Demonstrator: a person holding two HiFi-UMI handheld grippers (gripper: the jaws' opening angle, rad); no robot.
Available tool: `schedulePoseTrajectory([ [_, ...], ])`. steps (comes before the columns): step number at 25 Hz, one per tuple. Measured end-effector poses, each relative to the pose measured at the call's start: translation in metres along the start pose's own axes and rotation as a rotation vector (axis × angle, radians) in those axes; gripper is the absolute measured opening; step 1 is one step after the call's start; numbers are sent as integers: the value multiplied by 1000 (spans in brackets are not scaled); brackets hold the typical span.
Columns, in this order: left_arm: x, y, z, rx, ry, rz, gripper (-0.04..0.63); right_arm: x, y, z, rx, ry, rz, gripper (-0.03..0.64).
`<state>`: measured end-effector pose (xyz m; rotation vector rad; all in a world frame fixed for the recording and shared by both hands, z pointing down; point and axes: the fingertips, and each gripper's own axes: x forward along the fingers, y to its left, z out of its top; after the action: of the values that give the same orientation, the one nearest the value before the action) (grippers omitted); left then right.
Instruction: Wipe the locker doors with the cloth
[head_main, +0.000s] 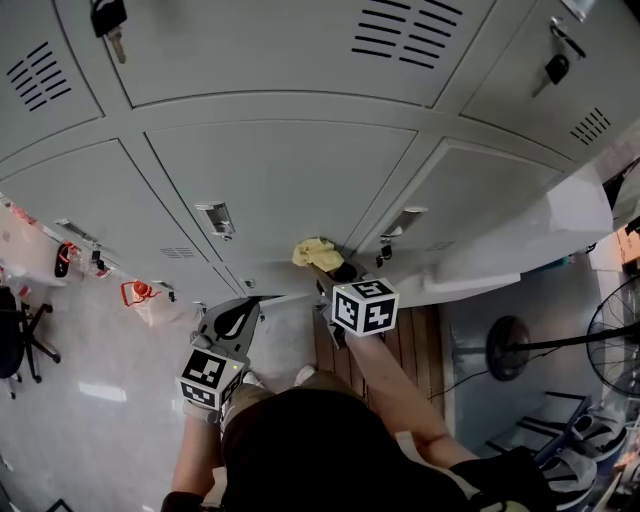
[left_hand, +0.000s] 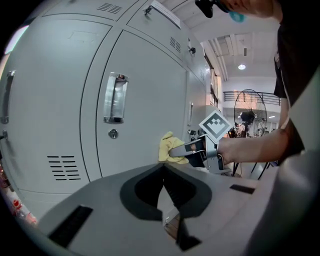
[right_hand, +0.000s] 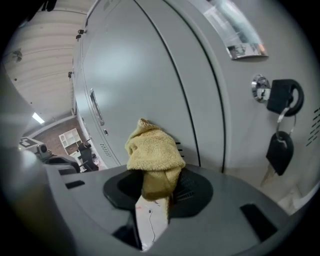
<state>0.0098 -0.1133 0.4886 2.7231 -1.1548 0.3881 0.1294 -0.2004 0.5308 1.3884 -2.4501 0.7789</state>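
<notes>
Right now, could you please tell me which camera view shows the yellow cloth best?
The right gripper view: the cloth sits large and central, clamped by the right gripper. The left gripper view shows it small, side-on by a locker door; the head view, a tiny yellow lump.

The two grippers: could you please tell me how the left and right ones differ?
The right gripper is shut on the yellow cloth; the left gripper is shut on nothing. The right gripper reaches the locker door; the left gripper hangs lower, short of it. Both carry a marker cube.
</notes>
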Motion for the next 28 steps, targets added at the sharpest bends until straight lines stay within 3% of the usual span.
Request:
schedulePoseTrajectory([
  [17, 13, -10, -5, 6, 27, -43, 8, -11, -44, -25, 73, 31, -106, 133],
  [28, -4, 7, -19, -11, 40, -37, 8, 8, -40, -50, 82, 91, -139, 132],
])
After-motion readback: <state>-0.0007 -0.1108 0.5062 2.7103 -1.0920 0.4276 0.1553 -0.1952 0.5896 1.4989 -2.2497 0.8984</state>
